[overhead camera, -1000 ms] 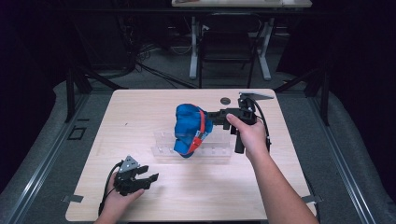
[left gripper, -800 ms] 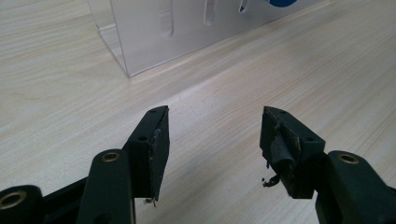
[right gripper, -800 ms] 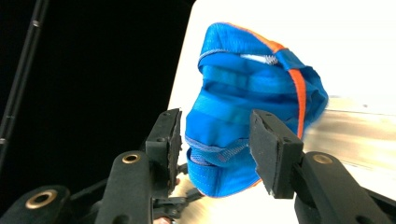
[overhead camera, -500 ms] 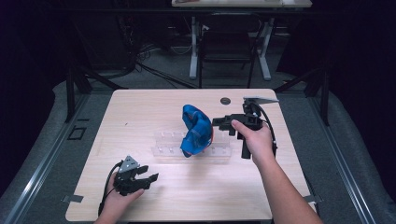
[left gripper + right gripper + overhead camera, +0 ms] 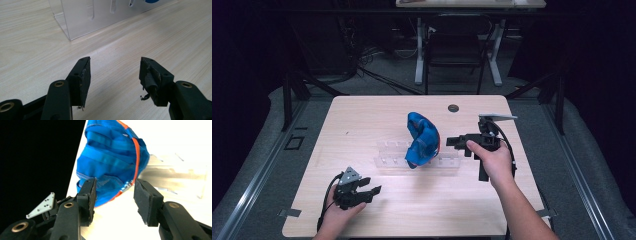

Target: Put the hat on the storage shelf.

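High view: blue mesh bag (image 5: 421, 141) on clear rack (image 5: 387, 155), both grippers' jaws spread, right gripper (image 5: 454, 142) just beside bag.

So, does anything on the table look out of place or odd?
Yes. The blue fabric item is slumped on the clear rack, leaning and overhanging its front edge rather than sitting straight. On the left tool, one pad looks frayed.

Light wooden table (image 5: 362, 125) on grey floor (image 5: 272, 145). Small dark round disc (image 5: 453, 108) on the table's far side, right of centre, apart from other items. Beyond the far edge: dark chair (image 5: 455, 50) between white desk legs (image 5: 419, 50), with cables (image 5: 372, 75) on the floor to the left. Black stand legs (image 5: 292, 95) at far left.
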